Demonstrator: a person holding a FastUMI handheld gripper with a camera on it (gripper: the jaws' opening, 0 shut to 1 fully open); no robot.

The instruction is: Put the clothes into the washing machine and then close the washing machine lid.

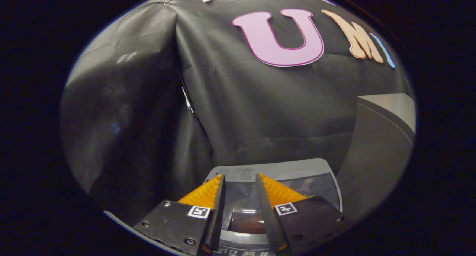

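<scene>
A small grey washing machine (290, 168) sits just below and ahead of my gripper (240, 176). Its lid (316, 185) has a dark see-through window and lies flat on top. My fingers hover over the lid, a narrow gap apart, with nothing between them. Through the window, between the fingers, shows a dark brownish shape (247, 220); I cannot tell what it is. A strip of the machine's control panel (238, 251) shows under the fingers.
The booth's black cloth wall (241, 111) hangs close behind the machine, folded into a corner at the left. A large grey curved surface (386, 144) rises to the right of the machine.
</scene>
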